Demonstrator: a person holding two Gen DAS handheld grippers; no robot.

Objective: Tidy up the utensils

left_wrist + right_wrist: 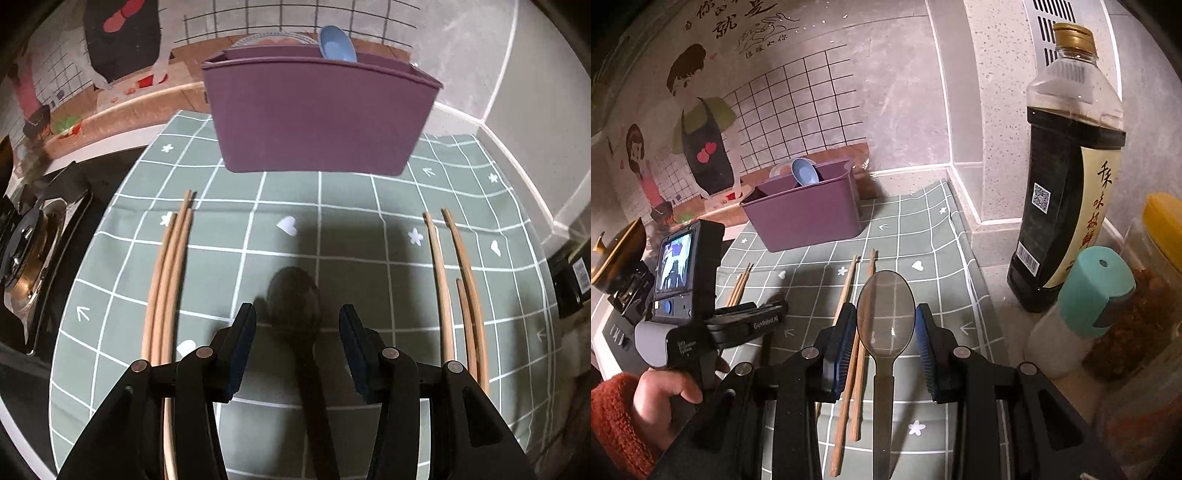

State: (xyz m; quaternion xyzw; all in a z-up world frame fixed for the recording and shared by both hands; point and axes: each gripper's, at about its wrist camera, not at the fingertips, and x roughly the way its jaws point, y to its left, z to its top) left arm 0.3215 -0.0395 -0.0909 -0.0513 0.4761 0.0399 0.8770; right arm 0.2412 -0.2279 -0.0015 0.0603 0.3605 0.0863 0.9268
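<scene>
Nearest to me, the left claw (pixel 297 325) stands spread wide, its pads clear of the dark spoon (pixel 295 310) that lies on the cloth between them, bowl pointing away. My right claw (pixel 886 325) shows a clear spoon (pixel 886 314) between its pads, handle running back toward the camera; the pads sit close to the bowl's sides, but I cannot tell whether they press it or whether it is lifted.

On the checked green cloth (pixel 332 229), seen from the left wrist: one bundle of chopsticks (pixel 170 277) lies left of the left claw, a second set of chopsticks (pixel 458 291) lies right of it, and both run lengthwise away from me. Bare cloth lies between the two sets ahead of the claw, up to the bin.

From the right wrist I see a hand (pixel 665 391) in a red fleece sleeve gripping the left rig.

To the right, off the cloth's edge, stand a dark sauce bottle (pixel 1067 184), a teal-capped container (pixel 1097 291) and a yellow-lidded jar (pixel 1145 295), close to the right claw's flank.

Farther on, the purple bin (pixel 317 114) sits on the cloth near the back wall, with a blue spoon (pixel 338 44) upright inside. The stove (pixel 33 236) borders the bench on the left.
</scene>
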